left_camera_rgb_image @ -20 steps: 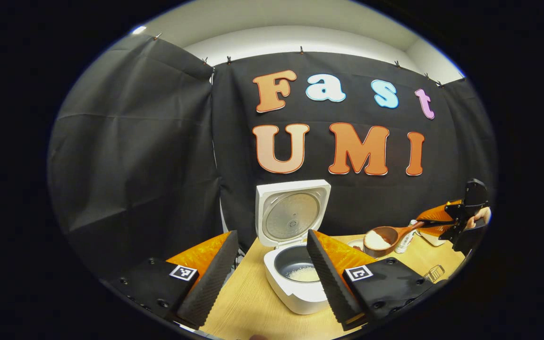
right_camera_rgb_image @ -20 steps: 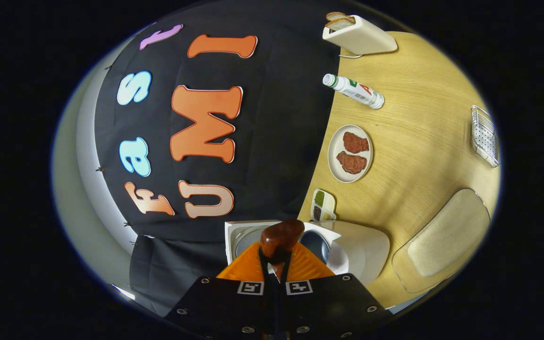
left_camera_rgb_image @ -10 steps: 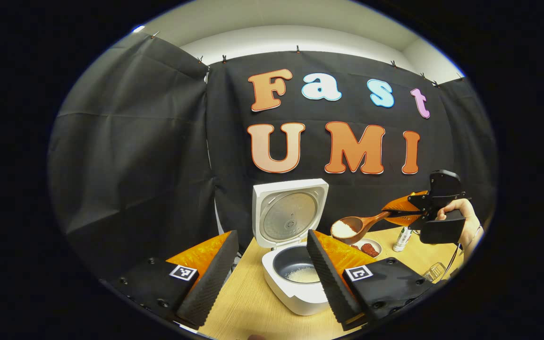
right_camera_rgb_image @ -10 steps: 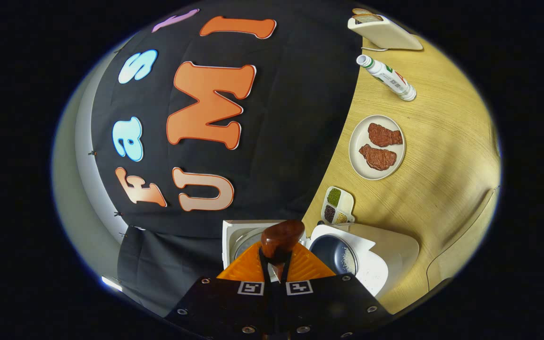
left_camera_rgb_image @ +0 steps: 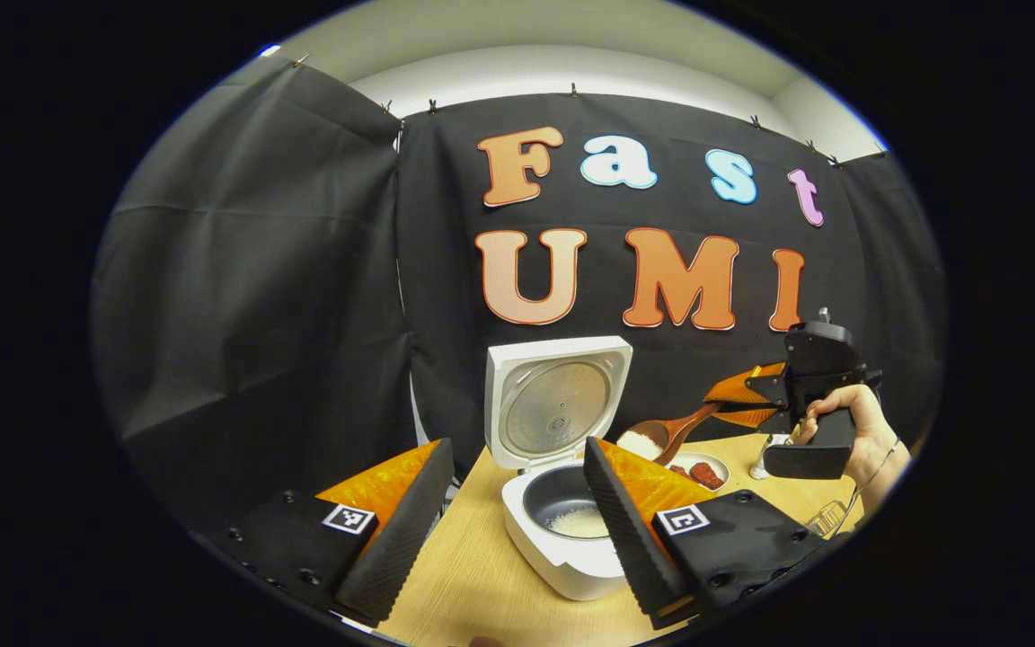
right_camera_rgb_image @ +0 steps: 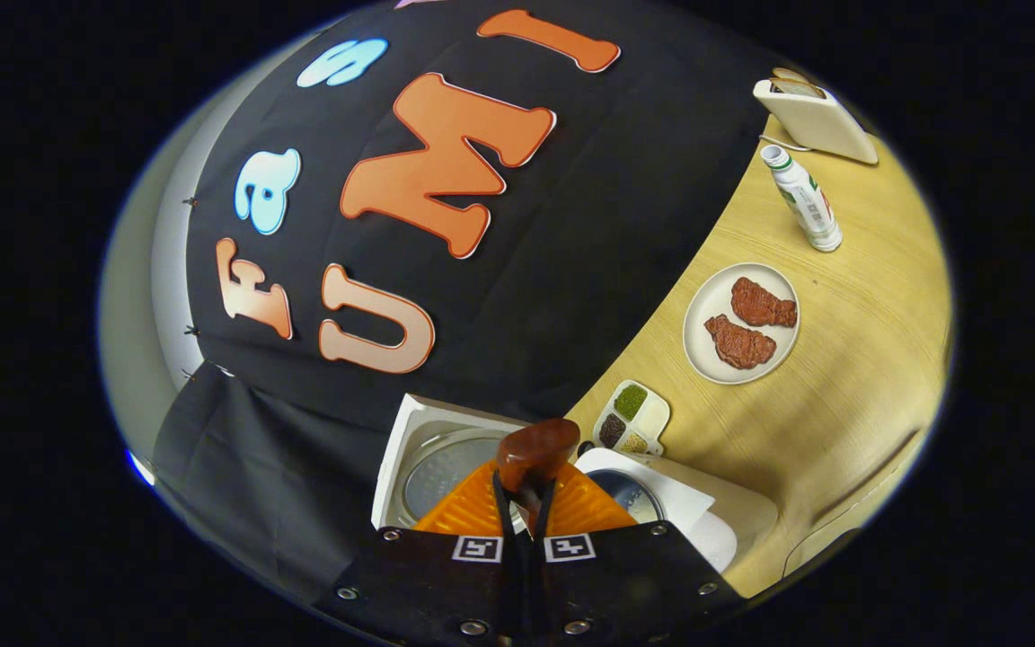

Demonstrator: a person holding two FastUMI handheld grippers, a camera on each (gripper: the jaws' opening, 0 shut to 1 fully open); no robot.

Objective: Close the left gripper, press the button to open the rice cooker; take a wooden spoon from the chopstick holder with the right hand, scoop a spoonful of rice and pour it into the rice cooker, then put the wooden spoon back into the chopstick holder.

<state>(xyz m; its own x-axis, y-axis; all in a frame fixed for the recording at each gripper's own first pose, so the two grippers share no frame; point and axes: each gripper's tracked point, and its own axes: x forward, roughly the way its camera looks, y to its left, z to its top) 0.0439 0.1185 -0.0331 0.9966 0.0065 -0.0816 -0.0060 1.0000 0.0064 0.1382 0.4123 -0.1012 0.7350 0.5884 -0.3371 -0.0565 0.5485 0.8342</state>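
Note:
The white rice cooker (left_camera_rgb_image: pixel 562 557) stands open, its lid (left_camera_rgb_image: pixel 558 404) upright, with a little rice in the dark inner pot (left_camera_rgb_image: pixel 562 512). My left gripper (left_camera_rgb_image: pixel 508 530) hangs open in front of it, a finger on each side of the pot and nothing between them. A hand (left_camera_rgb_image: pixel 854 436) holds my right gripper (left_camera_rgb_image: pixel 738 404), which is shut on the handle of the wooden spoon (left_camera_rgb_image: pixel 661 436). The spoon's bowl carries white rice and hovers just right of the pot's rim. In the right gripper view the spoon (right_camera_rgb_image: pixel 535 447) sticks out past my right gripper (right_camera_rgb_image: pixel 525 492), above the lid (right_camera_rgb_image: pixel 432 454) and the pot (right_camera_rgb_image: pixel 630 494).
On the wooden table (right_camera_rgb_image: pixel 850 377) lie a plate (right_camera_rgb_image: pixel 697 346) with two pieces of meat, a small divided dish (right_camera_rgb_image: pixel 630 418) of grains beside the cooker, a white bottle (right_camera_rgb_image: pixel 803 198) and a toaster (right_camera_rgb_image: pixel 814 112) at the far end.
My right gripper has carried the loaded spoon left, from over the plate to the cooker's right rim. The left gripper has stayed put and open.

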